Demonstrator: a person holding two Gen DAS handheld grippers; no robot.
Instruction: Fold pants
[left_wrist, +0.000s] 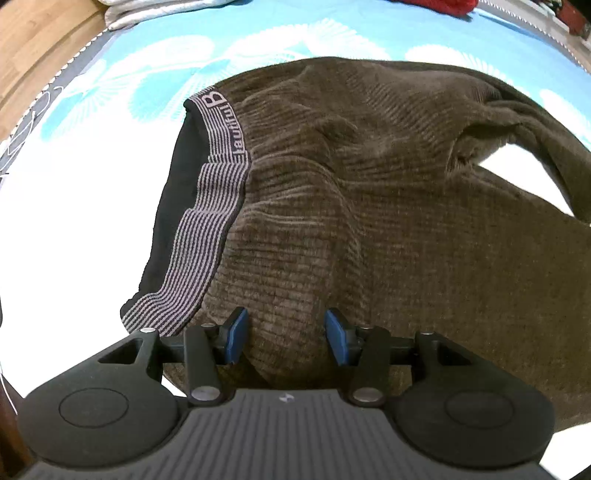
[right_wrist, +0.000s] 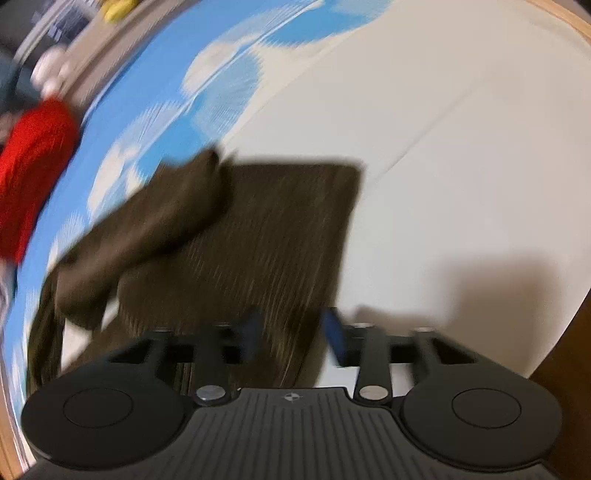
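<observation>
Bed (left_wrist: 74, 206) fills most of both views, its sheet white near the grippers and blue with white fan-like prints farther off. In the left wrist view a grey border (left_wrist: 62, 79) with a stitched edge runs along the sheet's left side, and beyond it lies a wooden floor (left_wrist: 40, 44). A white quilt (left_wrist: 155, 11) is bunched at the top left corner, and something red (left_wrist: 443, 5) sits at the top edge. In the right wrist view, which is blurred, a red cloth (right_wrist: 33, 173) lies on the blue part at left, a yellow thing (right_wrist: 118, 9) shows at the top, and wood (right_wrist: 569, 369) rims the bed at right.

Pants (left_wrist: 369, 206), brown and ribbed, lie spread across the bed, mostly on the white area with their far edge reaching the blue. Their waistband (left_wrist: 210, 221), striped grey and lettered, curves along the left side and shows the dark inside. One leg loops round at right, leaving a gap of white sheet. In the right wrist view the pants (right_wrist: 266, 240) show a square folded edge at right and a rumpled leg crossing toward the left.

Left gripper (left_wrist: 287, 334) hangs over the near edge of the pants, its blue pads (left_wrist: 236, 336) spread apart with cloth between them, not pinched. Right gripper (right_wrist: 293, 334) has its jaws apart too, above the pants' near right corner.
</observation>
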